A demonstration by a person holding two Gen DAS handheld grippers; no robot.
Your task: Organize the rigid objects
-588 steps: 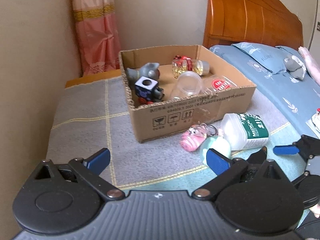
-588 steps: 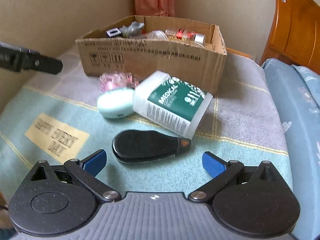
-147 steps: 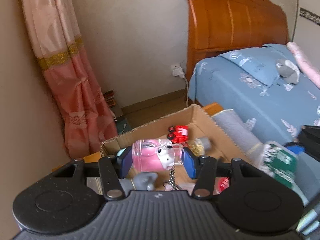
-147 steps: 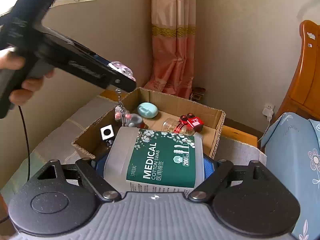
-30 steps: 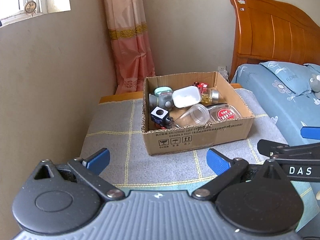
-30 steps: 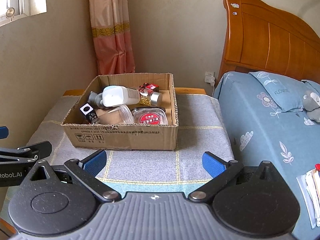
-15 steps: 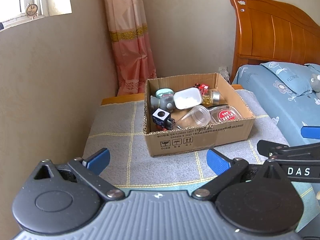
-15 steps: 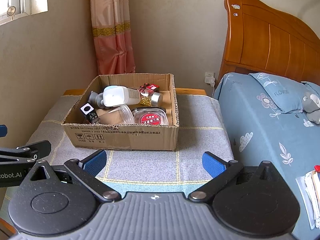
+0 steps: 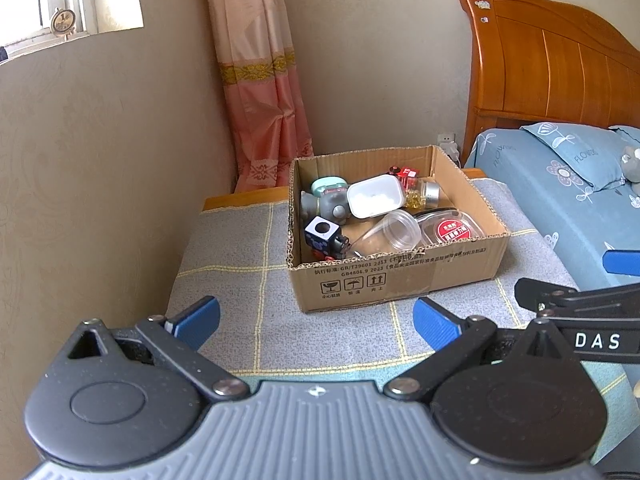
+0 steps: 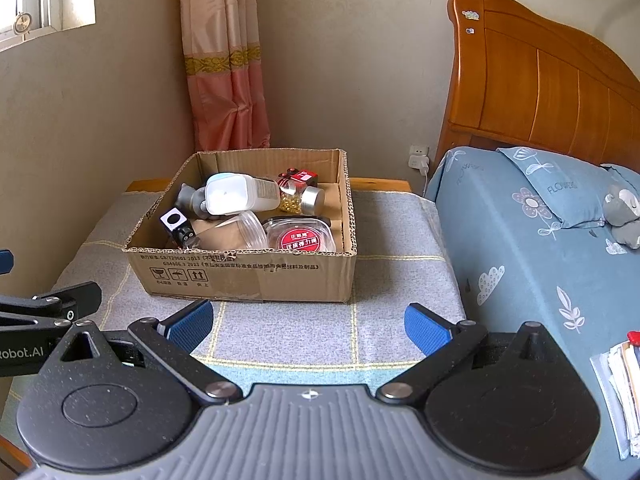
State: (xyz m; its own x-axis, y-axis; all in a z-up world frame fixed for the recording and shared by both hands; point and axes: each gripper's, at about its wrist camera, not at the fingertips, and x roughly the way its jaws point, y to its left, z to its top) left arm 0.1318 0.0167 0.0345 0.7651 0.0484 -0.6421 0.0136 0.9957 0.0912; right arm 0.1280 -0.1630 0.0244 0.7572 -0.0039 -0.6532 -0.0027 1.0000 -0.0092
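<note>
The cardboard box (image 9: pixel 396 240) sits ahead of both grippers on the far part of a grey checked cloth (image 9: pixel 248 280), well clear of the blue fingertips. From the left gripper (image 9: pixel 316 322) it lies forward and slightly to the right; from the right gripper (image 10: pixel 308 326) it lies forward and slightly to the left. Inside it, a white cotton swab container (image 9: pixel 374 196) lies on its side over a grey figurine (image 9: pixel 332 206). A mint-green case (image 9: pixel 328 185) is behind the figurine, a black cube with a white face (image 9: pixel 320 232) is in the near left corner, and an empty clear jar (image 9: pixel 394 232) lies tipped beside a clear tub with a red label (image 9: pixel 450 228). A small jar of yellow beads with a silver lid (image 9: pixel 424 194) and a red toy (image 9: pixel 406 172) rest toward the back wall.

The cloth covers a low surface pushed into the corner of a bedroom, with a beige wall on the left, a pink curtain (image 9: pixel 260 80) behind, and a window (image 9: pixel 60 0) high on the left. A bed with blue floral bedding (image 10: pixel 540 240) and an orange wooden headboard (image 10: pixel 540 80) stands just beside it on the right, with a grey plush toy (image 10: pixel 622 208) on it.

Both grippers have their fingers spread wide, hold nothing and touch nothing. Each appears at the edge of the other's view.
</note>
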